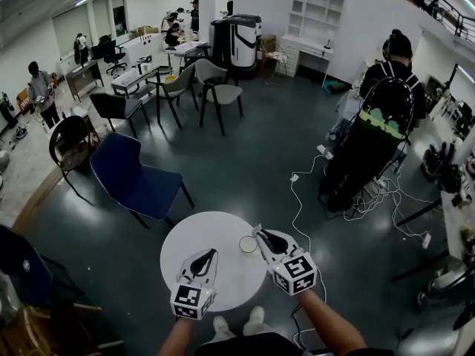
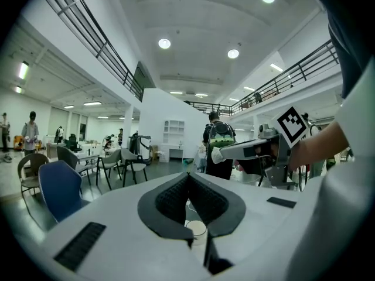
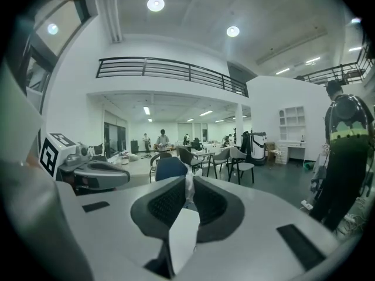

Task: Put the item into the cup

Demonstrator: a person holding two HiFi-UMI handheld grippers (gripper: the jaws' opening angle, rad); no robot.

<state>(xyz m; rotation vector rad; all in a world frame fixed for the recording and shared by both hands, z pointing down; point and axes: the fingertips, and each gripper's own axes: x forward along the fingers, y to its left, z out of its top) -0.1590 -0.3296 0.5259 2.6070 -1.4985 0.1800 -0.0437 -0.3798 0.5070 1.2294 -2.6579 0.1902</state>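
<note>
- White item (image 3: pixel 184 233): a thin, flat piece clamped between the jaws of the right gripper (image 1: pixel 258 233), held in the air just beside the cup.
- Cup (image 1: pixel 248 245): upright on the round white table (image 1: pixel 194 234), near its right edge.
- Left gripper (image 1: pixel 210 253): jaws together on nothing, over the table, left of the cup.
- Blue chair (image 1: pixel 133 176): beyond the table.

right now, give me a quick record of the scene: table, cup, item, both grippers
table: round white table
cup: cup upright near the table's right edge, beside the right gripper
item: white flat item, not yet in cup
left gripper: jaws together, empty, over table
right gripper: shut on the item
</note>
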